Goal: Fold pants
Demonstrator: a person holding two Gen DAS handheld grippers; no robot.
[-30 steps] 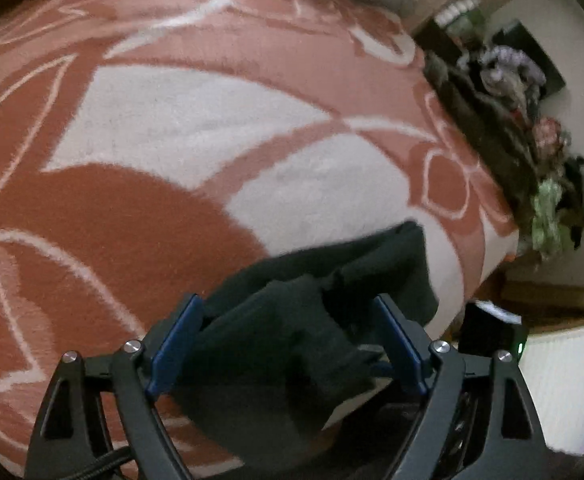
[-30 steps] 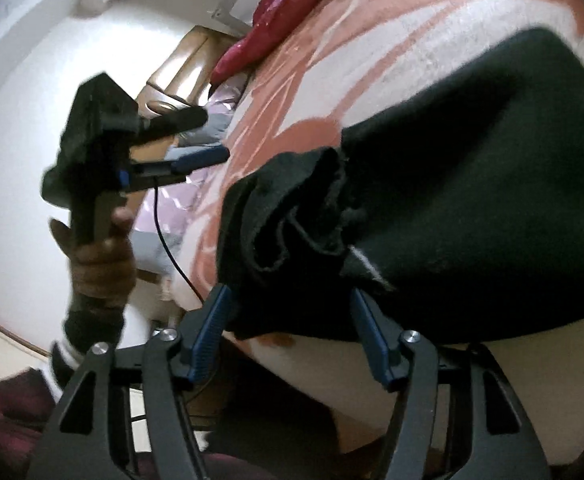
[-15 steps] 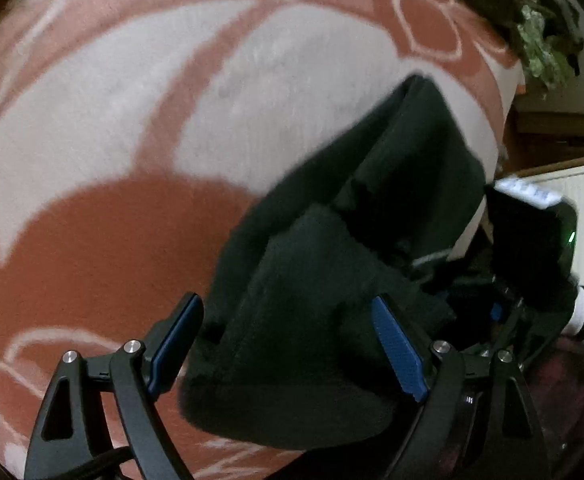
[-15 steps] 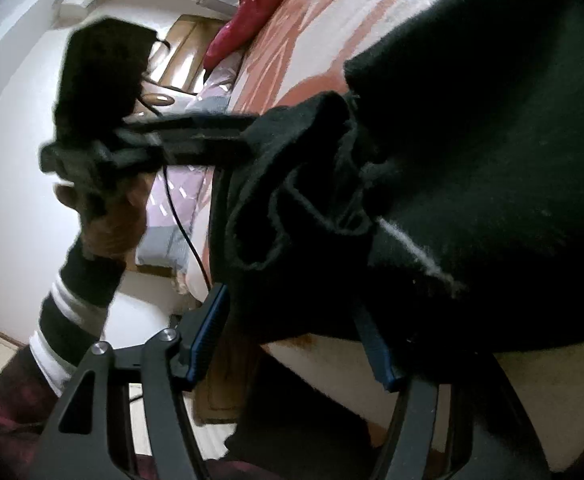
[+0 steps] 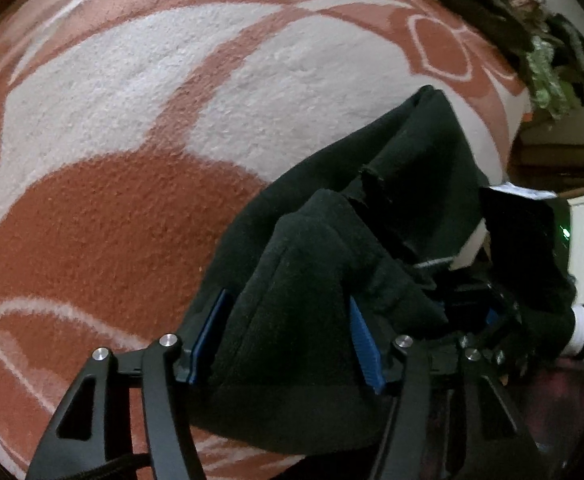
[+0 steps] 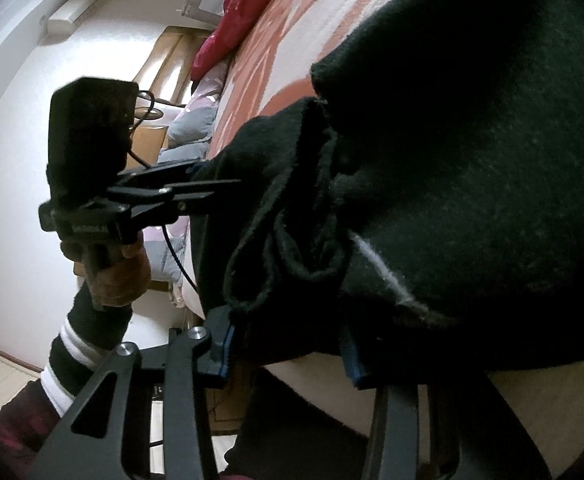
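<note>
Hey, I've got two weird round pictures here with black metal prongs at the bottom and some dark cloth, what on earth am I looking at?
There is no robot here. A person holds a hand-held two-finger gripper in each hand, and each gripper carries a wide-angle camera looking forward along its fingers, which is why the pictures look round and bent.

One picture comes from the left gripper, the other from the right gripper. The prongs with blue pads are each gripper's own fingers.

The surface is a bed covered by a red and white blanket. On it, near the edge, lies a pair of black pants. Both grippers have bunched pants fabric between their fingers; whether they are clamped tight I cannot tell.

In the right gripper's picture you also see the person's left hand holding the other gripper from the side.
</note>
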